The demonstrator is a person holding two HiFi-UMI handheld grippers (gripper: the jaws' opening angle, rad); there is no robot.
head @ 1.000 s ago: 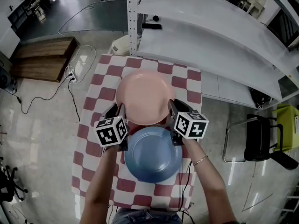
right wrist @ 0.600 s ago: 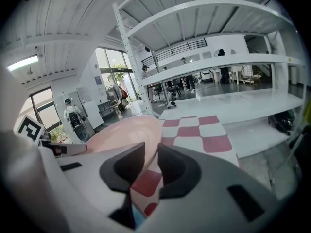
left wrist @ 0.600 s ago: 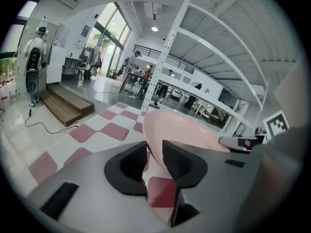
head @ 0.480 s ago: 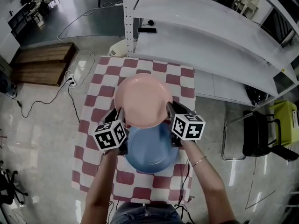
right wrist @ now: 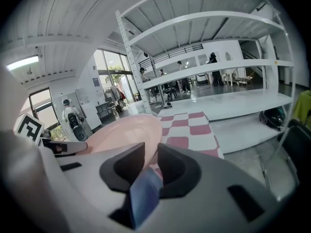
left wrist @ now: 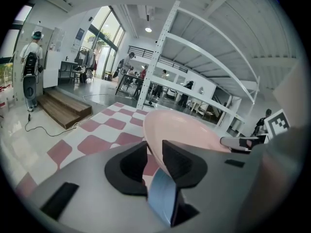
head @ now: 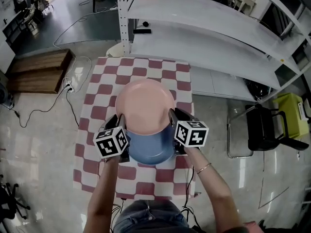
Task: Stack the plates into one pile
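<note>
Head view: left gripper and right gripper each clamp an opposite rim of the round pink plate, jaws parted only by the rim. The plate sits over the far half of the round blue plate on the red-and-white checked tablecloth. It is probably not touching the blue one.

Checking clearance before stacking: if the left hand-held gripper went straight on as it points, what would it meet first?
The left hand-held gripper grips the pink plate, which would travel along. Beyond that, probably the checked tablecloth; the blue plate lies just below. Depth is unclear.
</note>
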